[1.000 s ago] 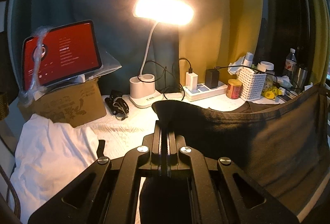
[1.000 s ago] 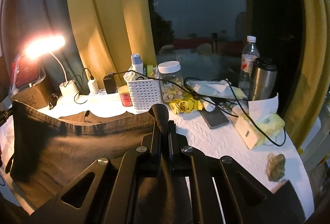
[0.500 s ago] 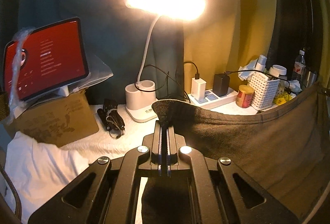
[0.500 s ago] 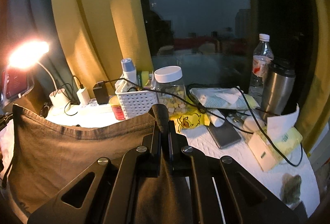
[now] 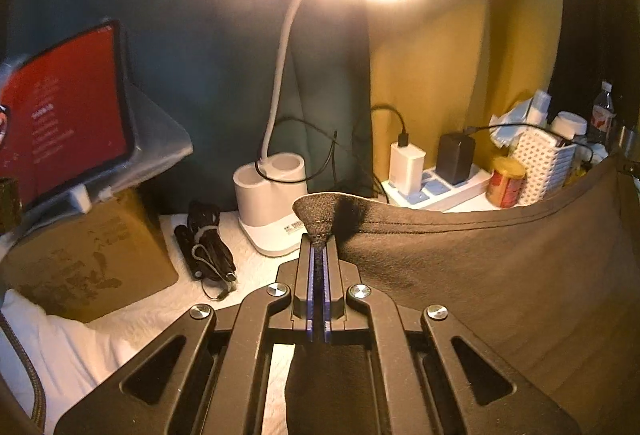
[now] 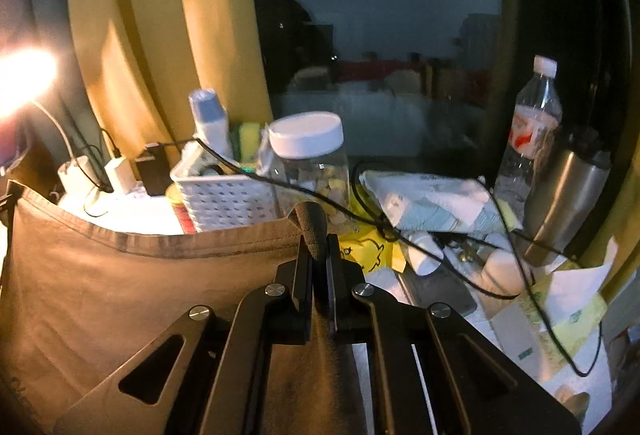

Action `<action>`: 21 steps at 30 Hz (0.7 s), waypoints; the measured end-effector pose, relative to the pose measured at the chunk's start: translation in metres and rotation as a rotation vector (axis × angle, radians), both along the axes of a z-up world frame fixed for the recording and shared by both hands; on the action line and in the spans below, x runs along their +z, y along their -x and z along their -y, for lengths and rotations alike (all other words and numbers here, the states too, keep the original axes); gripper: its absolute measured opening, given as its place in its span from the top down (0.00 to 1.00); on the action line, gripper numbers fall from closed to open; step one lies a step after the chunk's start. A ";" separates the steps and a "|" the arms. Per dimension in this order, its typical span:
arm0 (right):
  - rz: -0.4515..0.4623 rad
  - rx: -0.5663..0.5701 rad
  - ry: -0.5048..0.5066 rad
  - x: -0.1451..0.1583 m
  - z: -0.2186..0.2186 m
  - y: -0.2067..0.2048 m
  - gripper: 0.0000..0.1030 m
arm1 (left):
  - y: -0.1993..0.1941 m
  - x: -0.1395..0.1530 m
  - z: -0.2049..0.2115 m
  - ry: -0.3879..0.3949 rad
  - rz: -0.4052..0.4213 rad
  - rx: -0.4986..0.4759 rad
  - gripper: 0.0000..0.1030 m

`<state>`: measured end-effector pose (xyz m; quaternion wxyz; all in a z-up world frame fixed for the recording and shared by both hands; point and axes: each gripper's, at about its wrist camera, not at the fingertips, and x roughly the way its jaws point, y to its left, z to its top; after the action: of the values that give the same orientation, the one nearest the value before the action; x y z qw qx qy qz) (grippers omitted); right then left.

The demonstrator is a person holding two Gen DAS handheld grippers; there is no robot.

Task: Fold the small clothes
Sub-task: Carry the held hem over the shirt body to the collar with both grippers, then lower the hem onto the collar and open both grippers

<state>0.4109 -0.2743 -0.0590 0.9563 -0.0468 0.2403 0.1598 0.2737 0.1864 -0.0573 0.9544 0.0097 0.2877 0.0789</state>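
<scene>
Held up by two corners, plainly to let the cloth hang flat and square before a fold. Left gripper (image 5: 319, 241) pressed together on one hemmed corner of the dark garment (image 5: 500, 275), a tuft of fabric poking out past the tips at 12 o'clock. Right gripper (image 6: 318, 247) likewise pinching the opposite corner, cloth bunched between the fingers and trailing down through the frame. Stretched between the two, hem uppermost and nearly taut (a slight sag in the middle), hanging above the white-covered table (image 5: 256, 275) rather than lying on it; lower edge out of view, so cannot tell whether it touches the surface.

Behind the sheet in the left view: desk lamp (image 5: 276, 191) at 12 o'clock, power strip (image 5: 436, 187) at 1, cardboard box (image 5: 88, 255) with a red-screened tablet (image 5: 68, 107) at 9 to 10. In the right view: white basket (image 6: 228, 199) and lidded jar (image 6: 308, 163) at 12, just over the hem; water bottle (image 6: 532, 123) and steel tumbler (image 6: 568, 195) at 2.

Against a second ago: both views carried forward toward the back of the table, lamp and jar looming larger, lamp head now cut by the top edge. Hem line straighter and higher against the clutter, the folded layer once seen behind it no longer visible. Grip unchanged on both sides.
</scene>
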 end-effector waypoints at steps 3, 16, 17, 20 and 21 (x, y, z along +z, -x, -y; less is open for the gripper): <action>-0.032 -0.029 0.030 -0.017 -0.004 -0.010 0.94 | -0.008 -0.012 -0.003 0.002 -0.025 0.001 0.98; -0.154 -0.073 0.091 -0.066 -0.011 -0.043 0.94 | -0.040 -0.064 -0.015 0.047 -0.175 0.020 0.98; -0.165 -0.080 0.092 -0.067 -0.011 -0.046 0.94 | -0.041 -0.065 -0.016 0.053 -0.185 0.022 0.98; -0.191 -0.087 0.084 -0.069 -0.011 -0.049 0.94 | -0.048 -0.072 -0.020 0.072 -0.244 0.022 0.98; -0.194 -0.089 0.089 -0.070 -0.011 -0.049 0.94 | -0.049 -0.073 -0.021 0.076 -0.251 0.029 0.98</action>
<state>0.4602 -0.2629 -0.1286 0.9317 -0.0627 0.3402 0.1104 0.3228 0.2074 -0.1305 0.9093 -0.0207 0.4079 0.0800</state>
